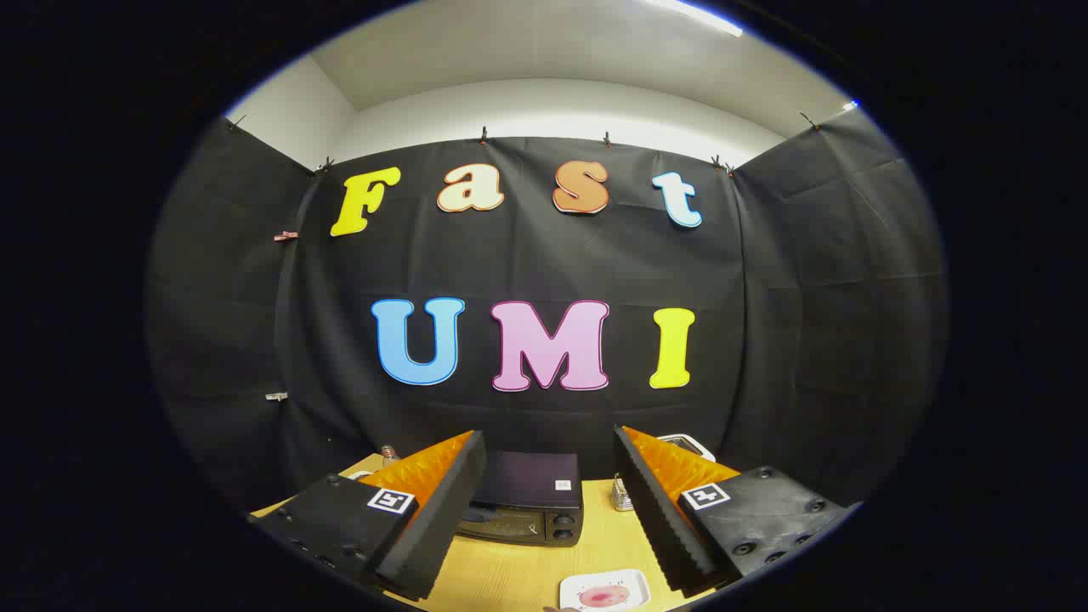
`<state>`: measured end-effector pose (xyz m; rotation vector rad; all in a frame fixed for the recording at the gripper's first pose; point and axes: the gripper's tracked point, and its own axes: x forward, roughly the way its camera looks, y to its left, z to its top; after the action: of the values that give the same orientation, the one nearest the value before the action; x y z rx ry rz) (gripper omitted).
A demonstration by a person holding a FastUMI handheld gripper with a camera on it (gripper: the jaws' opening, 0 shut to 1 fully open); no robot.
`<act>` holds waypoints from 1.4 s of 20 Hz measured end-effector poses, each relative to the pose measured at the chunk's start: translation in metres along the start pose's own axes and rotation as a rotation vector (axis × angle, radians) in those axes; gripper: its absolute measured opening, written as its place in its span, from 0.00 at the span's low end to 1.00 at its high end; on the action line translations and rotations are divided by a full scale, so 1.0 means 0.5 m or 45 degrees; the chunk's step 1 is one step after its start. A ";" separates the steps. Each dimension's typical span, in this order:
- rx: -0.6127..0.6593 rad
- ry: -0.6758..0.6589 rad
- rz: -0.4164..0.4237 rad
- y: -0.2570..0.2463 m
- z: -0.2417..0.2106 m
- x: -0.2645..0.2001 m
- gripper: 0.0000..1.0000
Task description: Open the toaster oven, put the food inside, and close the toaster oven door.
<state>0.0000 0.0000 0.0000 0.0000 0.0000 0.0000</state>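
Note:
A black toaster oven (529,501) stands on the wooden table (510,578) beyond my fingers, its door closed and two knobs on its right side. A small white plate (605,590) with pinkish food (602,596) lies on the table nearer to me, just ahead of my right finger. My gripper (551,450) hovers well above the table, open, with nothing between its fingers. The left finger covers the oven's left end.
A small metal wire object (622,495) sits to the right of the oven. A white object (690,444) peeks out behind my right finger, and a small bottle top (388,453) behind the left one. Black cloth walls enclose the table.

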 end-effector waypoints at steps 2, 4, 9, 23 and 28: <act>0.003 0.006 -0.003 -0.004 -0.003 0.000 0.98; 0.008 0.007 -0.006 -0.006 -0.002 0.000 0.98; -0.010 0.010 -0.014 -0.008 -0.005 0.001 0.98; 0.007 0.026 -0.023 -0.001 -0.015 0.014 0.98; -0.008 0.044 -0.008 0.012 -0.029 0.029 0.98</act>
<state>0.0143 0.0062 -0.0144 -0.0066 0.0347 -0.0061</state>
